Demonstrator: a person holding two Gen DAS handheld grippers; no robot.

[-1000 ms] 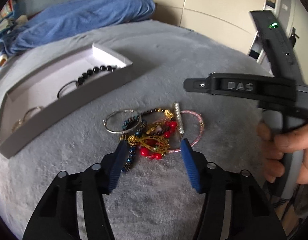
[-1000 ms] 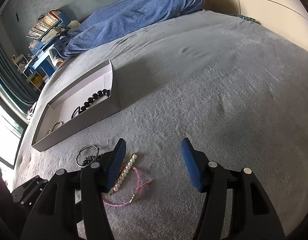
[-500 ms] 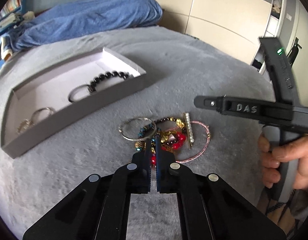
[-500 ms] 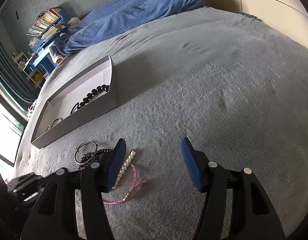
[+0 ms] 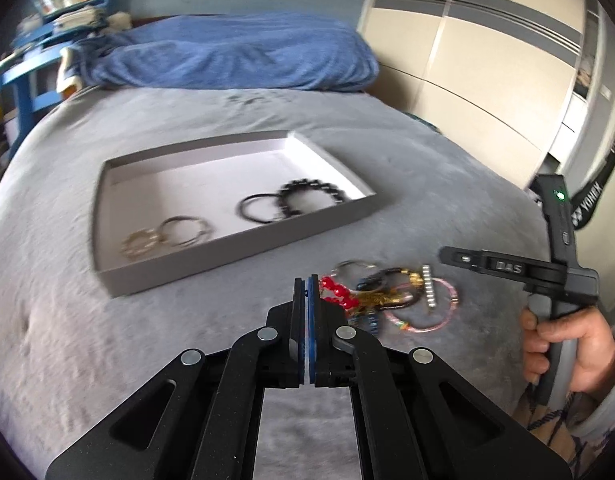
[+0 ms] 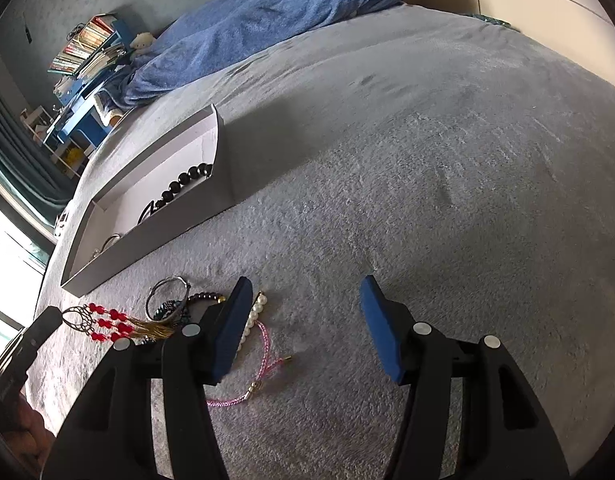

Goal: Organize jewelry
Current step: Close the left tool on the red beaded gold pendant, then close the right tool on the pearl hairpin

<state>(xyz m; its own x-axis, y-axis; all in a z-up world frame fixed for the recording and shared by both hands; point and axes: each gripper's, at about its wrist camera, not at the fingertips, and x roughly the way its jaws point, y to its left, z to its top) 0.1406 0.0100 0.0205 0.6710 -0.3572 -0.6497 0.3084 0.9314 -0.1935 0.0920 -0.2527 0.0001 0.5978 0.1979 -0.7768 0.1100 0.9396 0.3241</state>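
My left gripper (image 5: 307, 285) is shut on a red-beaded, gold-tasselled ornament (image 5: 339, 292) and has lifted it from the jewelry pile (image 5: 391, 294); it also shows in the right wrist view (image 6: 107, 322), with its tassel trailing to the pile. A shallow grey box (image 5: 119, 280) holds a black bead bracelet (image 5: 311, 196), a black ring (image 5: 257, 208), a silver ring (image 5: 185, 230) and a gold piece (image 5: 141, 244). My right gripper (image 6: 303, 320) is open and empty above the blanket, just right of a pearl bar (image 6: 253, 318) and pink cord bracelet (image 6: 251, 384).
The grey blanket (image 6: 427, 160) covers the bed. A blue pillow (image 5: 235, 52) lies at the far end. A blue shelf with books (image 6: 83, 56) stands beyond the bed. Cream wardrobe doors (image 5: 487, 72) are on the right.
My left gripper closed on the red-beaded ornament and has risen, pulling it left out of the pile. The right gripper has stayed open and nearly still.
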